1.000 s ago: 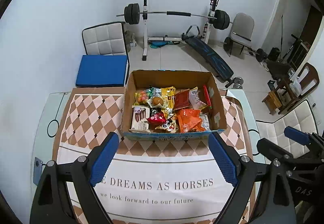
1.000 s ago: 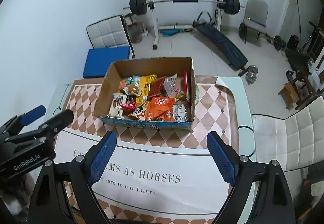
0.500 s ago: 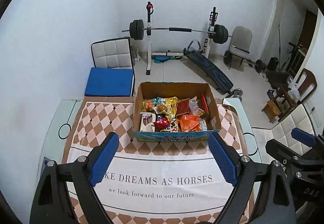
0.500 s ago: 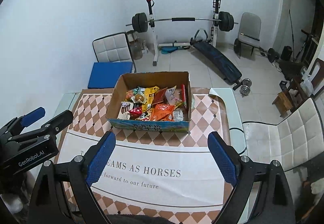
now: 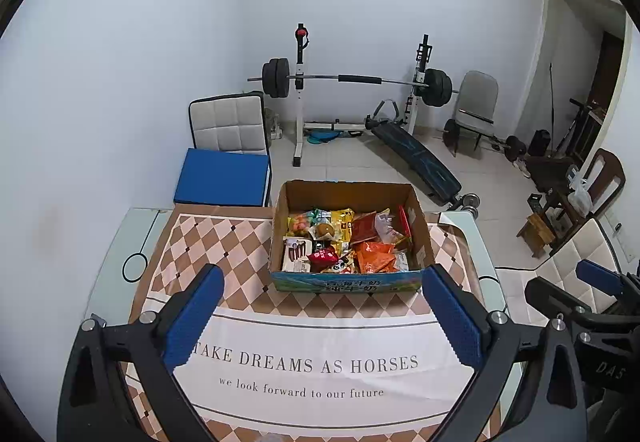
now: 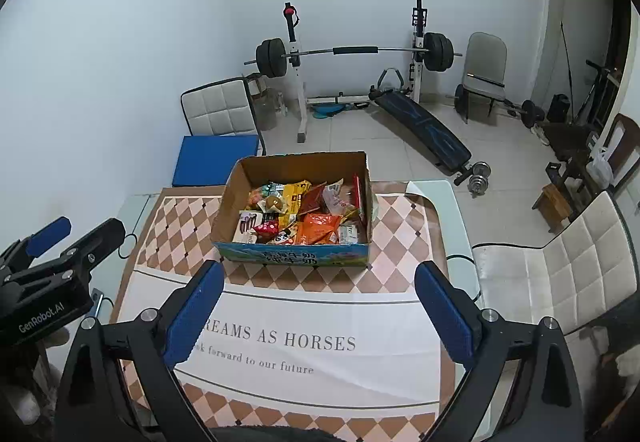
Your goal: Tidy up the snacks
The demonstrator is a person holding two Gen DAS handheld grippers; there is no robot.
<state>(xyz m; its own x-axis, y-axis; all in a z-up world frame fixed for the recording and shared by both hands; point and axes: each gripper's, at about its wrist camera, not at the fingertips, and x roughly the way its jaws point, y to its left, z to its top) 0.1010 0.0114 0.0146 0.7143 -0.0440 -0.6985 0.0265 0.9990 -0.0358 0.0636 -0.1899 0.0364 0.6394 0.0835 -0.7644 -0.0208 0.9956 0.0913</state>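
Left wrist view first: the left gripper [image 5: 322, 316] hangs above the table, its two blue-padded fingers [image 5: 192, 318] spread wide and holding nothing. Straight ahead at twelve o'clock sits the cardboard box [image 5: 347, 284], upright on the checkered tablecloth [image 5: 224, 242], well apart from the fingertips. Inside it the snacks [image 5: 344, 242] are piled loose: orange packets at the near right, a red one beside a white pack with brown sticks at the near left, yellow and green wrappers toward the back. Printed lettering runs across the cloth between the fingers and the box. At three o'clock the right gripper [image 5: 568, 286] pokes in from the frame edge; from this side I cannot tell how its fingers stand. Beyond the table, at twelve, a barbell rack [image 5: 352, 80] stands against the wall, with a blue cushion [image 5: 222, 178] at eleven.

Over to the right wrist view: the right gripper [image 6: 316, 304] also hovers over the cloth, fingers wide apart, nothing between them. The box [image 6: 296, 256] lies at twelve o'clock, a touch left of centre, snacks [image 6: 304, 216] heaped inside. At nine o'clock the left gripper [image 6: 76, 232] reaches in. A white padded chair [image 6: 560, 266] stands at three, just beside the table edge.
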